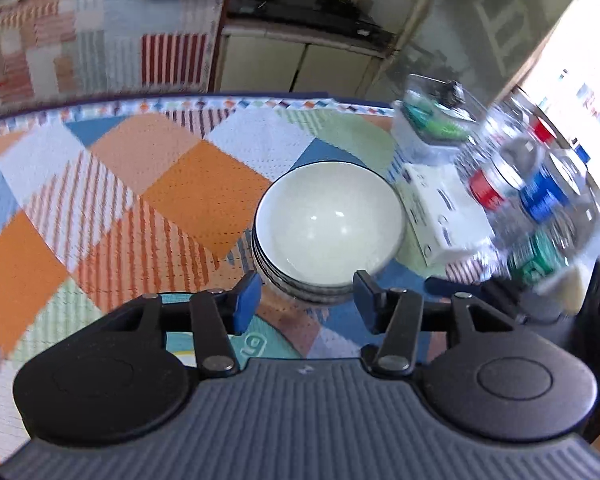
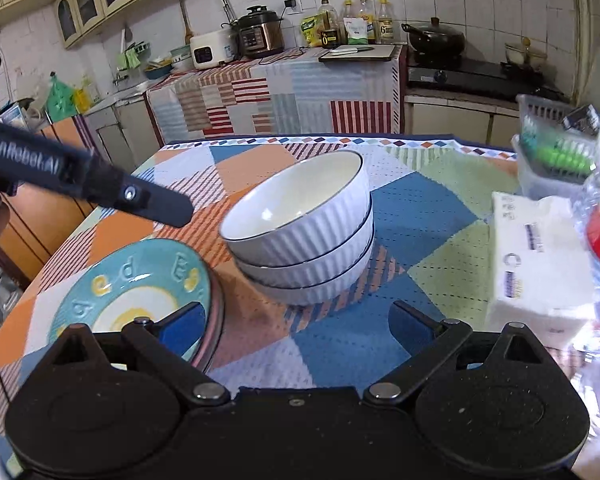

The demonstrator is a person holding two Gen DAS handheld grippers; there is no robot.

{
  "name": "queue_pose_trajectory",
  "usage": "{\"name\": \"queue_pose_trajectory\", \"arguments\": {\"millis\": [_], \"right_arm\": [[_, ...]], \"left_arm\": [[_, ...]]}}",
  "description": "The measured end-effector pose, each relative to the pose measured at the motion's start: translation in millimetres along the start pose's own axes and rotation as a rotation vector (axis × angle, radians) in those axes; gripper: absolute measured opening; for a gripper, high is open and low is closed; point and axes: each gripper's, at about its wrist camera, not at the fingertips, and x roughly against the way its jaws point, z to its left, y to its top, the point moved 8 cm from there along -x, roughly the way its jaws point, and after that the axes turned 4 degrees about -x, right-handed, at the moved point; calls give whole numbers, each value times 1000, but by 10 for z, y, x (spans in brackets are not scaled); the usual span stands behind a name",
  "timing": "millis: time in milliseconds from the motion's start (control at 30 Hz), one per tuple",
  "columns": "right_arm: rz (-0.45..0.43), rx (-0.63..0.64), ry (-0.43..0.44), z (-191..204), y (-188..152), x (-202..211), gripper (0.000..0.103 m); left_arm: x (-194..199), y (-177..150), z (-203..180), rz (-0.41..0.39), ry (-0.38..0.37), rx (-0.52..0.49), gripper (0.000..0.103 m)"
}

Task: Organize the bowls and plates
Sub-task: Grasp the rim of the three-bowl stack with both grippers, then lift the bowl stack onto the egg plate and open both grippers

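Holding my left gripper (image 1: 306,300) and right gripper (image 2: 296,320) spread wide and empty, I face the bowl stack (image 2: 300,236) mid-table (image 2: 420,208), teal plate (image 2: 132,292) near its left edge. Ceramic looks heavy, slick and breakable, so I'd pinch a rim.

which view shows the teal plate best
The right wrist view: the teal plate lies lower left, its raised letters and yellow marks showing, only its near edge hidden behind the right gripper. The left wrist view shows just a teal sliver between the left gripper's fingers.
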Motion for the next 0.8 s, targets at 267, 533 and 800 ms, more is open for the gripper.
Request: {"name": "queue_pose_trajectory", "arguments": {"millis": [267, 533, 800], "right_arm": [[19, -99, 117, -44, 1, -383, 100], [-13, -122, 118, -154, 30, -722, 100], [-33, -56, 165, -148, 6, -961, 103]], "left_arm": [[-552, 125, 144, 115, 47, 58, 51], [-950, 68, 240, 118, 95, 109, 48], [-970, 52, 298, 87, 52, 181, 39]]}}
